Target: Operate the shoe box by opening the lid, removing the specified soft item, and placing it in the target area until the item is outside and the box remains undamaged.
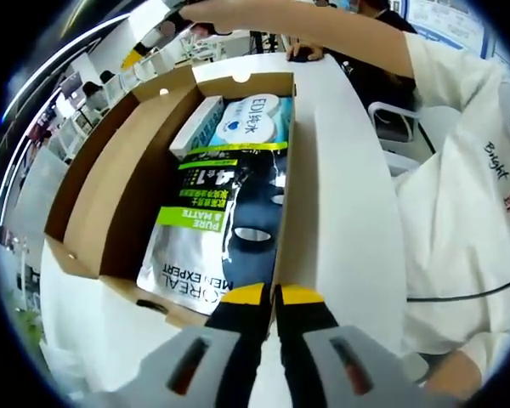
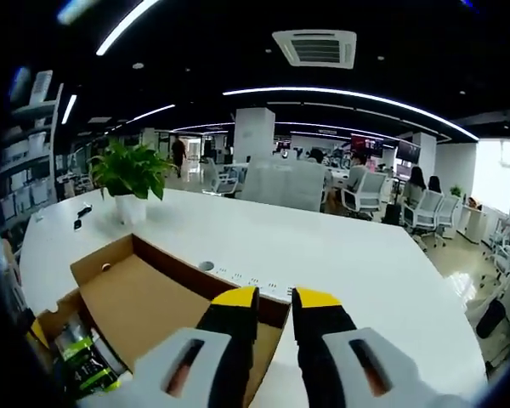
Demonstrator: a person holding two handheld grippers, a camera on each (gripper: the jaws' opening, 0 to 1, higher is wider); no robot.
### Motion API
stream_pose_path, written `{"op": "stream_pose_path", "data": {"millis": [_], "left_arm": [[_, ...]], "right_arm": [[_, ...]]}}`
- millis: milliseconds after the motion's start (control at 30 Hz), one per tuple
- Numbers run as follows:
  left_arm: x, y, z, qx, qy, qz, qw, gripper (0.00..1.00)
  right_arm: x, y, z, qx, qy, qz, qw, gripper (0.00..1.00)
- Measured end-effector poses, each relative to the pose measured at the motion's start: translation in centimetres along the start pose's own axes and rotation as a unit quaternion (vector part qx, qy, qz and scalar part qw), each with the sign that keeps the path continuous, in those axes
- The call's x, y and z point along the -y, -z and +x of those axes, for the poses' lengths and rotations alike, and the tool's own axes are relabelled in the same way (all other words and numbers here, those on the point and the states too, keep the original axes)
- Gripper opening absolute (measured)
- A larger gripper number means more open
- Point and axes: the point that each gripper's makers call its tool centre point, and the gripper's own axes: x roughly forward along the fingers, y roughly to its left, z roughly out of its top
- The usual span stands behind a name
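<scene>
The yellow-tipped fingers (image 1: 248, 295) of the left gripper (image 1: 274, 296) stand nearly together, with only a thin slit between them and nothing clamped; they hover just over the near edge of the open shoe box (image 1: 110, 204). The right gripper (image 2: 274, 299) has its jaws a little apart, a narrow gap between the yellow tips, and they hold nothing; it is poised over the box's far wall, looking out across the white table (image 2: 340, 255).

In the left gripper view the box lies open on the table, its brown lid flap (image 1: 81, 161) folded out to the left. Inside it, nearest the left gripper, lies a soft face-mask packet (image 1: 225, 225), dark with a green and white band, reaching up to the right wall. Beyond it lies a pale blue packet (image 1: 255, 119), and just left of that a small white carton (image 1: 195, 127).

A person's bare arm (image 1: 323, 30) stretches over the far end of the table, the white sleeve (image 1: 459, 178) at the right.

In the right gripper view a potted green plant (image 2: 132, 178) stands on the table's far left, well apart from the box.
</scene>
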Motion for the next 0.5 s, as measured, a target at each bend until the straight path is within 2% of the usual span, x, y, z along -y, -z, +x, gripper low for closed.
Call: {"op": "stream_pose_path", "data": {"millis": [67,200,300,367,400,500], "left_arm": [[0.0,0.0,0.0,0.001,0.001,-0.001,1.0000,0.04],[0.0,0.0,0.0,0.008,0.000,0.005,1.0000,0.04],[0.0,-0.1,0.0,0.008,0.000,0.005,1.0000,0.04],[0.0,0.0,0.0,0.006,-0.002,0.004,1.0000,0.04],[0.0,0.0,0.0,0.006,-0.002,0.005,1.0000,0.04],[0.0,0.0,0.0,0.007,-0.002,0.004,1.0000,0.04]], "right_arm": [[-0.5,-0.1,-0.6,0.000,-0.015,-0.006,0.9999,0.20],[-2.4,-0.5,-1.8,0.001,-0.056,-0.044,0.9975,0.27],[-3.0,-0.7,-2.3,0.000,-0.074,-0.047,0.9962,0.31],[-3.2,-1.0,-2.8,0.004,-0.083,-0.046,0.9955,0.29],[-3.7,-1.5,-3.0,0.021,-0.097,-0.040,0.9942,0.29],[-4.5,-1.6,-3.7,0.019,-0.128,-0.015,0.9915,0.30]]}}
